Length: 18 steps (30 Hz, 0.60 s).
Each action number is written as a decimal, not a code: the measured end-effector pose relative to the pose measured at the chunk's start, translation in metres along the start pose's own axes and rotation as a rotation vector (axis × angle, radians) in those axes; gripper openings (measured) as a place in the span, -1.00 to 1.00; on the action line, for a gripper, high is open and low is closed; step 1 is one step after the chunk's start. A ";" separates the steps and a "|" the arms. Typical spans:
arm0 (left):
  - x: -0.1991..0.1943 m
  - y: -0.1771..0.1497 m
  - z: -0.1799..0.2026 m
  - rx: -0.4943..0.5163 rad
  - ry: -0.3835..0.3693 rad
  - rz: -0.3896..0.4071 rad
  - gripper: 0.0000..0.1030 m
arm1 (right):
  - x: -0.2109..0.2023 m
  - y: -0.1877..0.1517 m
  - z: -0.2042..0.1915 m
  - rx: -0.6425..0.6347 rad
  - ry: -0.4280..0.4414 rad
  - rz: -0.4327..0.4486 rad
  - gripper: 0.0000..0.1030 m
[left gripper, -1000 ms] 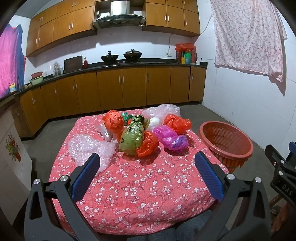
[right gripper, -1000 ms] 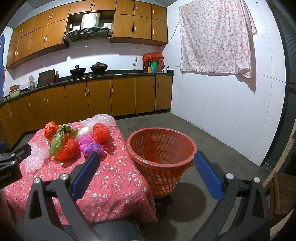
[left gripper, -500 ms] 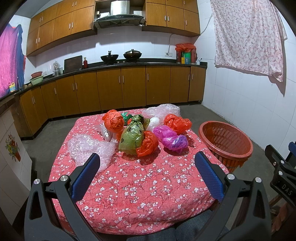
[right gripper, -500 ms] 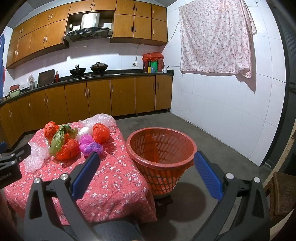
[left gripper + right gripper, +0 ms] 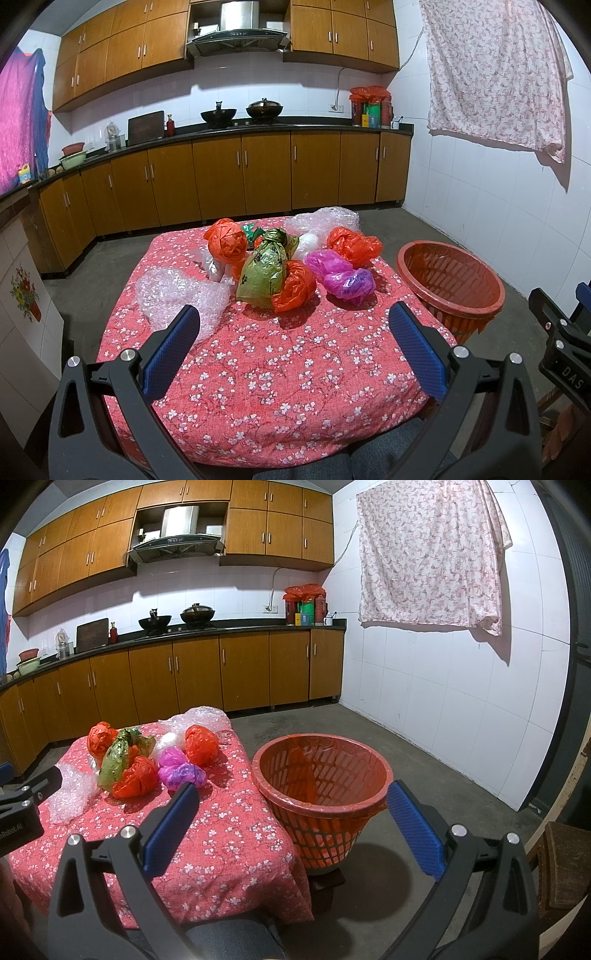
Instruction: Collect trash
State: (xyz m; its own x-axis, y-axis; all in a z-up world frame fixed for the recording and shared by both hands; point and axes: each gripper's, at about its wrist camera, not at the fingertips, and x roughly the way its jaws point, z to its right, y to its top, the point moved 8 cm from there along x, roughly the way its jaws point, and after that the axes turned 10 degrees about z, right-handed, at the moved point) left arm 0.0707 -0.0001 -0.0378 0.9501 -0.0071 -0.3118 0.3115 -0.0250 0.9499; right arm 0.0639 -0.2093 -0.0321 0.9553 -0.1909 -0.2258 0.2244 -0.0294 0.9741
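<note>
- The left gripper point(image 5: 293, 341) is hovering over the near part of the table point(image 5: 280, 387), its jaws spread wide and holding nothing.
- The right gripper point(image 5: 291, 818) is hanging in front of the basket point(image 5: 320, 775), its jaws also spread wide with nothing between them.
- A heap of crumpled plastic bags is lying on the far half of the table, which is wearing a red flowered cloth.
- A green bag point(image 5: 264, 275) is sitting in the middle of the heap, with an orange bag point(image 5: 295, 286) touching its right side.
- A second orange bag point(image 5: 226, 240) is lying behind it to the left, and a third orange bag point(image 5: 352, 245) is lying at the right.
- A purple bag point(image 5: 343, 278) is resting just in front of that third one.
- Clear bubble wrap point(image 5: 177, 295) is spreading over the left part of the table, just beyond the left finger.
- The basket is standing on the floor just beside the table's right edge, lined with a red bag, no trash showing inside it.
</note>
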 end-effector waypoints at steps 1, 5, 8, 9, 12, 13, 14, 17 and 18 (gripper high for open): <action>0.000 0.000 0.000 0.000 0.000 0.000 0.97 | 0.000 0.000 0.000 0.000 0.000 0.000 0.92; 0.000 0.000 0.000 -0.001 -0.001 0.000 0.97 | 0.000 0.000 0.001 0.000 0.000 0.000 0.92; 0.000 0.000 0.000 -0.001 0.000 0.000 0.97 | 0.000 0.000 0.001 0.000 0.000 -0.001 0.92; 0.000 0.000 0.000 -0.001 0.000 0.000 0.97 | 0.000 0.000 0.001 0.001 0.000 -0.001 0.92; 0.000 0.000 0.000 -0.001 0.000 -0.001 0.97 | 0.000 0.000 0.001 0.001 0.000 -0.001 0.92; 0.000 0.000 0.000 -0.001 0.000 -0.001 0.97 | 0.000 0.000 0.001 0.001 0.000 0.000 0.92; 0.000 0.000 0.000 0.000 0.000 0.000 0.97 | 0.000 0.000 0.001 0.000 0.000 0.000 0.92; 0.000 0.000 0.000 0.000 0.000 0.000 0.97 | 0.000 -0.001 0.001 0.001 0.000 -0.001 0.92; 0.000 0.000 0.000 0.000 0.000 0.000 0.97 | 0.000 -0.001 0.001 0.001 0.000 -0.001 0.92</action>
State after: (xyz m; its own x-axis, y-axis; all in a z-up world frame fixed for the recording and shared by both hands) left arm 0.0707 0.0000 -0.0378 0.9501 -0.0072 -0.3118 0.3116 -0.0249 0.9499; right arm 0.0635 -0.2106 -0.0327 0.9550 -0.1911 -0.2268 0.2251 -0.0308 0.9738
